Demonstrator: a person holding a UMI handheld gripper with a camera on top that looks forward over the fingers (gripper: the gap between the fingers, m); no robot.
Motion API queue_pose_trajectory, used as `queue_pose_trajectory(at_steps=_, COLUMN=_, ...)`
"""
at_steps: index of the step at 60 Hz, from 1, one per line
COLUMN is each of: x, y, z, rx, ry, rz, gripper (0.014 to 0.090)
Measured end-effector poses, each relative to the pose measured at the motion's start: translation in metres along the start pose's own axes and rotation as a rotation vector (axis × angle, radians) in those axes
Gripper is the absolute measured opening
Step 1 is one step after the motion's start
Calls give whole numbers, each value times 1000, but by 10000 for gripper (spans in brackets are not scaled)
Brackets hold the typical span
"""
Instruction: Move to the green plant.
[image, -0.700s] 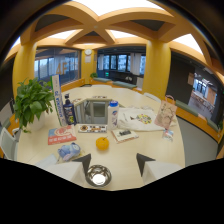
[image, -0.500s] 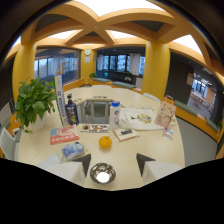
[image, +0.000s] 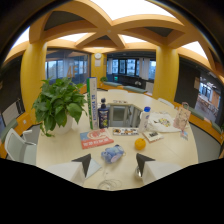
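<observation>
The gripper (image: 113, 164) is held level above the near edge of the tabletop, pointing forward along it. Its two dark-tipped fingers (image: 83, 163) stand wide apart, with nothing pressed between them.

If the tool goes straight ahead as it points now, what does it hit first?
Probably the crumpled blue-white packet, which lies just ahead between the open tool's fingers. The green plant sits off to the side; depth is unclear.

Bright skylight panels (image: 131, 11) overhead blow out to white glare, and the pale worktop (image: 65, 147) is evenly lit with soft shadows. Strong fisheye bending curves the yellow beams (image: 107, 30). The rim falls dark, and everything looks slightly soft.
</observation>
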Motion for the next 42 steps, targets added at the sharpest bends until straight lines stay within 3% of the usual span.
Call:
queue_pose_trajectory(at_steps=19, x=-116, y=-65, z=16, rx=72, ry=-91, rz=-17, gripper=860)
queue_pose_trajectory(at_steps=42, x=-212, y=-137, z=95, rx=114, ry=-212, rz=-40, gripper=863)
